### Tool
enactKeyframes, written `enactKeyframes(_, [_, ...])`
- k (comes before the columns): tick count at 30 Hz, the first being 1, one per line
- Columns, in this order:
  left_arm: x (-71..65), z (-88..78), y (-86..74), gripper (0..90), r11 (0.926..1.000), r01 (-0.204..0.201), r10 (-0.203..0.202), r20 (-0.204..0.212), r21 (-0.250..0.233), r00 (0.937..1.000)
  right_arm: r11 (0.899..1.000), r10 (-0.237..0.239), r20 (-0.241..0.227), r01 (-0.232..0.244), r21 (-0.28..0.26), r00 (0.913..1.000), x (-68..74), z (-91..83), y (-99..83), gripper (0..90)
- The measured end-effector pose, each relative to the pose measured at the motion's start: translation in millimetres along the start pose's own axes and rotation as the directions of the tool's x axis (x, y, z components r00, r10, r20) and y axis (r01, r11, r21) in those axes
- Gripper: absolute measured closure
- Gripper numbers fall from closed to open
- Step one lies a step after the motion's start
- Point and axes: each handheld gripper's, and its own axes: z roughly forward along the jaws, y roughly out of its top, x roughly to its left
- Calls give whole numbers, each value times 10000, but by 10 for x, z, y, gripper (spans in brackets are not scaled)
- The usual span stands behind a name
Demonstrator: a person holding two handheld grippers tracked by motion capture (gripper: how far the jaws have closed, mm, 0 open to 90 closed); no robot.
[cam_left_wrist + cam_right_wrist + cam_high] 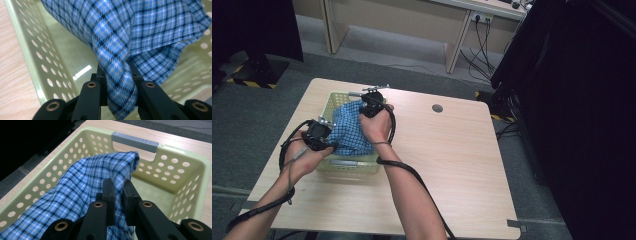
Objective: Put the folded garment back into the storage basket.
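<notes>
A blue plaid cloth (350, 127) hangs over a pale green perforated basket (347, 167) on the left half of the table. My left gripper (318, 134) is at the cloth's near-left end, shut on a bunched fold of the cloth (120, 87). My right gripper (373, 105) is at the far end, shut on another edge of the cloth (117, 187). The cloth (75, 195) stretches between both grippers above the basket's floor (155, 195). In the left gripper view the basket wall (45, 62) stands to the left.
The basket has a grey handle (135, 142) on its far rim. The wooden table (452, 160) has a round cable hole (437, 108) at the back. Cables trail from both grippers across the table. Dark equipment (572, 100) stands at the right.
</notes>
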Motion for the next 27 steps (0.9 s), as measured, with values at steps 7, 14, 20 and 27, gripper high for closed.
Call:
enactKeyframes(7, [9, 40, 3, 776, 9997, -13, 11, 62, 246, 10000, 9998, 33, 14, -33, 205, 10000, -2, 50, -17, 833])
enactKeyframes(14, [15, 79, 14, 775, 9986, -55, 51, 67, 526, 10000, 9992, 95, 50, -97, 381, 9999, -9, 101, -35, 833])
enactKeyframes(20, [20, 112, 15, 774, 9974, -100, 97, 47, 719, 9999, 9985, 137, 72, -140, 535, 9999, -8, 133, -41, 832])
enactKeyframes(27, [21, 137, 20, 772, 9960, -134, 128, 77, 883, 9999, 9974, 205, 100, -211, 692, 9997, -15, 167, -53, 831])
